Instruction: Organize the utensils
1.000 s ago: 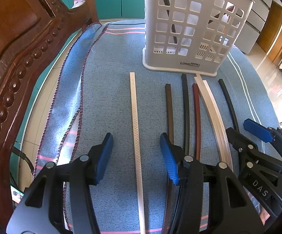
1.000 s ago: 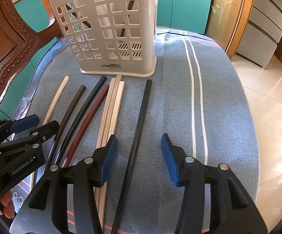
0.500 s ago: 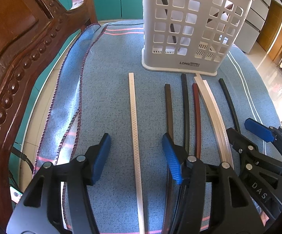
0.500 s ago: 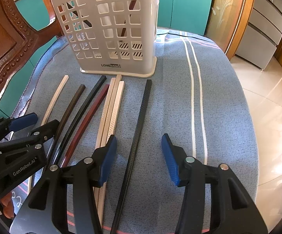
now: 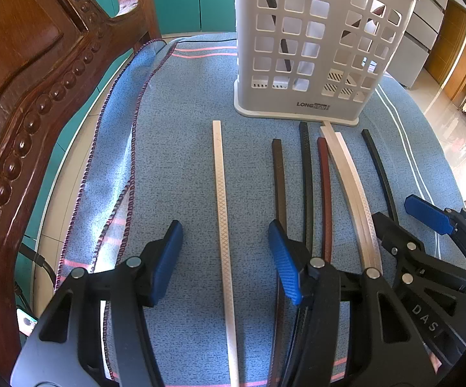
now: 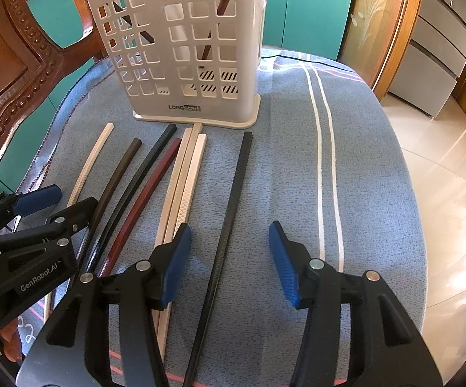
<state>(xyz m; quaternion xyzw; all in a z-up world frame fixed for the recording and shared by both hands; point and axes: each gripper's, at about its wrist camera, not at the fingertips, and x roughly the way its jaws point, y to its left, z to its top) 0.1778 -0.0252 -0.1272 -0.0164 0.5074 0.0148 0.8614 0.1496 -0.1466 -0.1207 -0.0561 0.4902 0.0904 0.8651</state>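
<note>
Several chopsticks lie side by side on a blue cloth in front of a white slotted holder (image 5: 316, 48), which also shows in the right wrist view (image 6: 188, 48) and holds a few sticks. My left gripper (image 5: 225, 258) is open, low over the cloth, with a lone white chopstick (image 5: 221, 209) between its jaws. My right gripper (image 6: 228, 259) is open with a black chopstick (image 6: 233, 213) between its jaws. Brown (image 5: 278, 187), black (image 5: 307, 174), red (image 5: 325, 193) and paired white (image 5: 352, 187) chopsticks lie between the two.
A carved wooden chair back (image 5: 23, 103) stands close on the left. The blue cloth (image 6: 371, 174) covers a small round table whose edge drops to a tiled floor (image 6: 449, 193) on the right. Teal cabinets (image 6: 307, 9) stand behind.
Both grippers have lowered slightly and edged back a little; the holder looks marginally higher in view. No chopstick has moved and both stay open.
</note>
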